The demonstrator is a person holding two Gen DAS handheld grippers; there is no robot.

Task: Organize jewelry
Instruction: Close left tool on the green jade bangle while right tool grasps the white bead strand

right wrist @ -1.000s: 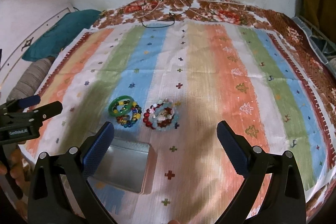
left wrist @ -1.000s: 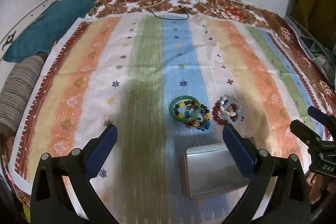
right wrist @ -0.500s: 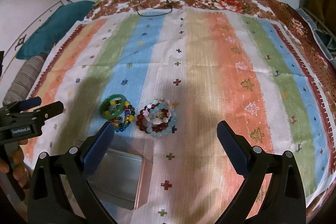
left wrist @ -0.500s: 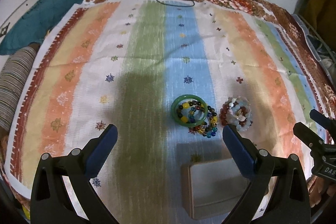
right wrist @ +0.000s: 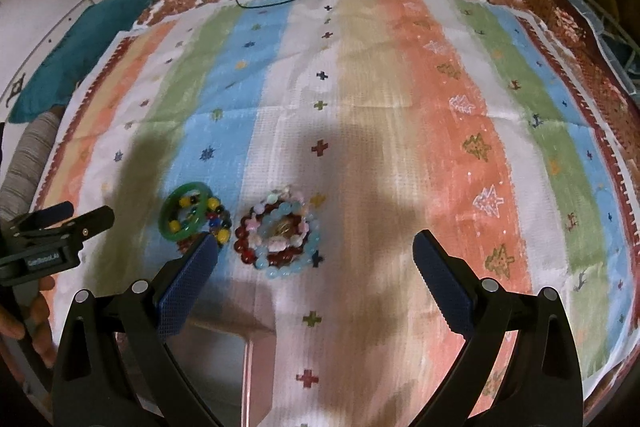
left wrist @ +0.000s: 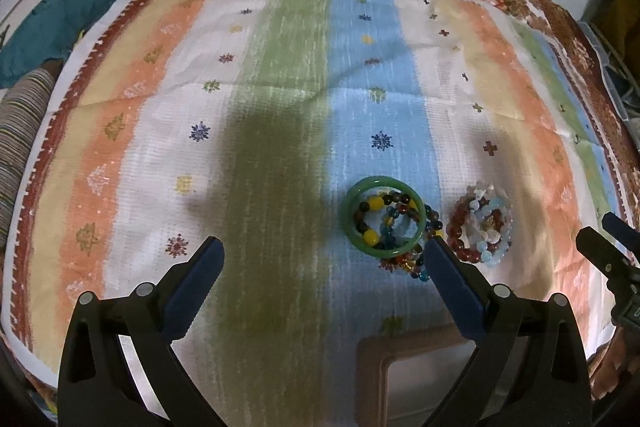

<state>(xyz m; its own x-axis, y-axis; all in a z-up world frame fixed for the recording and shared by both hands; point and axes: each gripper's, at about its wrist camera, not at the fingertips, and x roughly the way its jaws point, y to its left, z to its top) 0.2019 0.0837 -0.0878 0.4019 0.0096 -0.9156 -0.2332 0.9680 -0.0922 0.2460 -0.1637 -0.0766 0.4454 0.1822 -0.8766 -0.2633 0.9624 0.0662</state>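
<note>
Green glassy bangle point(left wrist: 383, 218) lying on striped woven cloth point(left wrist: 280, 107), just beyond tin box point(left wrist: 416, 375); multicolour bead bracelet point(left wrist: 416, 251) tucked under bangle, touching. Red-and-pale-blue bead bracelets point(right wrist: 280, 239) beside bangle, apart. Left gripper point(left wrist: 322, 273) spread wide, empty. Right gripper point(right wrist: 314, 269) same, hovering over pile. Probably pre-grasp: pinch bangle across rim, not beads; smooth, hard, likely slippery. Lift straight to avoid dragging bead strand.
</note>
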